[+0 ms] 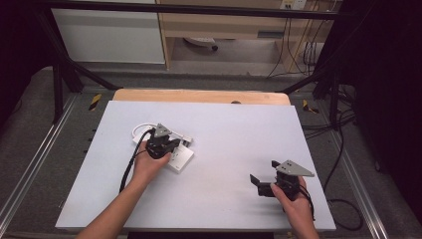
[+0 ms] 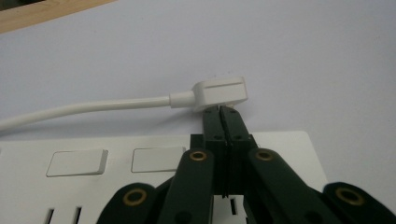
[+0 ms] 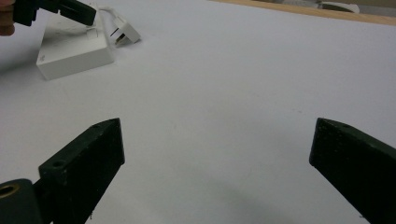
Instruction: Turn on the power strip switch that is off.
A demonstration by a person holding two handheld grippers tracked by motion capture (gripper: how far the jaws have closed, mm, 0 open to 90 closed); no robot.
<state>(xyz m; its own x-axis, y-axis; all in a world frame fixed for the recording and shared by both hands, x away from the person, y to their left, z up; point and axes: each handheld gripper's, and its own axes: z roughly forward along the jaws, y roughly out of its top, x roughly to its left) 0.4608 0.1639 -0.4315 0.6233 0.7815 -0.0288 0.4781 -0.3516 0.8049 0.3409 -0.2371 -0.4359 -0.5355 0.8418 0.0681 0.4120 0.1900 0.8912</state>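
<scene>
While the white surface (image 1: 219,164) carries the power strip (image 1: 180,158), my left hand-held gripper (image 2: 223,112) sits over it, jaws pressed together just under the plug (image 2: 219,92). Right hand-held gripper (image 1: 263,177) spread, well apart.

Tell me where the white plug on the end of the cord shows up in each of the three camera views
High view: the white plug lies left of centre, just beyond the left claw.
Left gripper view: centre, just past the shut jaw tips, cord running off left.
Right gripper view: top left, small and far off.
Shared landmark: the white power strip right beside the plug.
</scene>
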